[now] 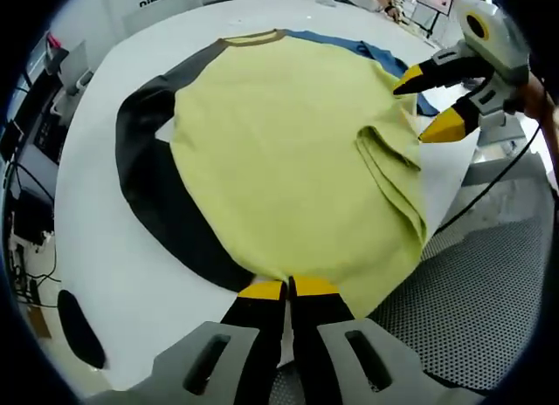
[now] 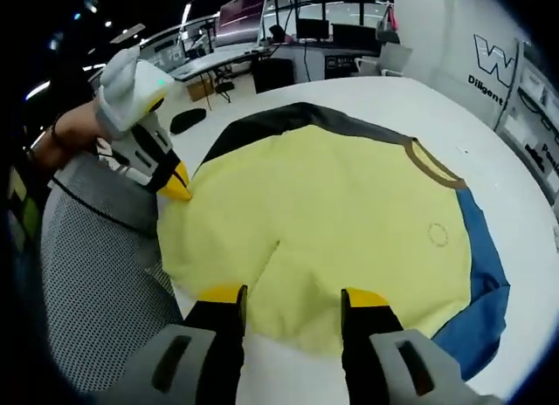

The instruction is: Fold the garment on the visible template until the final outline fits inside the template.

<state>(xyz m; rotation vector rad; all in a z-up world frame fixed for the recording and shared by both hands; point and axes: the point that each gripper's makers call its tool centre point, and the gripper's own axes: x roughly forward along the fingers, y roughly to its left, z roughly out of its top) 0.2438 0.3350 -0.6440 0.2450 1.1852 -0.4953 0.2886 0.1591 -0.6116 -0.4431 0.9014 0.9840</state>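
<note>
Here, the soft yellow garment (image 1: 288, 169) lies rumpled on the white table (image 1: 96, 248).

Bare white table (image 1: 105, 274) lies open beyond the garment (image 1: 288, 161); a small black object (image 1: 80, 328) sits there.

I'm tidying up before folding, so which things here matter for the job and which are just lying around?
For the job: yellow shirt with dark and blue sleeves, white table, left gripper, right gripper.
Lying about: small black object on the table, desks with monitors behind.
</note>
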